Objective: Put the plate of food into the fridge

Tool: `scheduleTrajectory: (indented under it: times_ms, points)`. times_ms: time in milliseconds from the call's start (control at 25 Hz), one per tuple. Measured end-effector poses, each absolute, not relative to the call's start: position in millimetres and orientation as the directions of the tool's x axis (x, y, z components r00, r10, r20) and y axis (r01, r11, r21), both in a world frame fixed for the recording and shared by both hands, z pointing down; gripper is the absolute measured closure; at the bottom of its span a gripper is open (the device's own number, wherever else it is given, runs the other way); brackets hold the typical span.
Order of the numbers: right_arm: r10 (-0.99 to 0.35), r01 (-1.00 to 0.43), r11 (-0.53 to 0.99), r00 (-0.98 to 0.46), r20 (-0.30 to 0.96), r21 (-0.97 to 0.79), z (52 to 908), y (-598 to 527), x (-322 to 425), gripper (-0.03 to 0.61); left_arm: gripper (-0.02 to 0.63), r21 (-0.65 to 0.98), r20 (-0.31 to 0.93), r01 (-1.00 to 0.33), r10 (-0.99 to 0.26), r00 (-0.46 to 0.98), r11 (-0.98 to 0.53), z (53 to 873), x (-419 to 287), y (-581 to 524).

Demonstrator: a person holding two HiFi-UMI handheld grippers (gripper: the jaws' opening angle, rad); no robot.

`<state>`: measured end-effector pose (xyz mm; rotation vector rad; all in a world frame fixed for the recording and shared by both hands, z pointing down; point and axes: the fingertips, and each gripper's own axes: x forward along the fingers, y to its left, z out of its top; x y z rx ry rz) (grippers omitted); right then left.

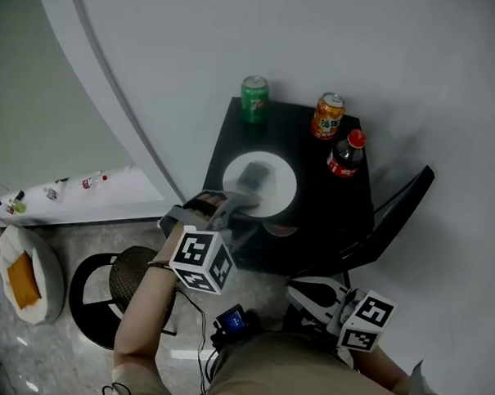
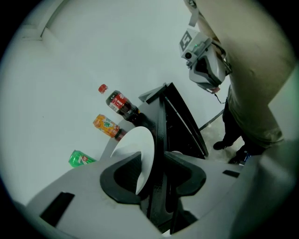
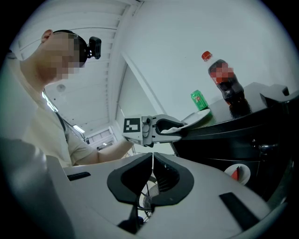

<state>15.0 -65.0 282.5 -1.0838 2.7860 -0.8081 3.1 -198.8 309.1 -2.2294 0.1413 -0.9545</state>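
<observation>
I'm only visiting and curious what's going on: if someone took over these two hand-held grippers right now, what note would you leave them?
Left gripper: jaws look pinched on the near rim of the plate, which sits on top of the fridge.
Right gripper: shut, empty, held low near the person.
Done: the fridge door is open.
Left: lift the plate, carry it inside the fridge, release it, then probably close the door.
</observation>
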Motion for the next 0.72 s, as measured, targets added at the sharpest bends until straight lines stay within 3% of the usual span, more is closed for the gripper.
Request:
scheduleTrajectory:
  times_ms: [320,720]
  points:
    - [-0.654,-0.623,0.597,-0.743,0.142,-0.506,284,-66,18,0.557,0.529,-0.661,0.547,0.121,-0.365,0.753,-0.741,302,1,-192]
    - [-0.687,-0.677,0.457,-0.68,0.255,-0.577,311,-99,22,0.557,0.532,-0.66,0.524,0.102,-0.359,0.773,-0.744,300,-5,-180]
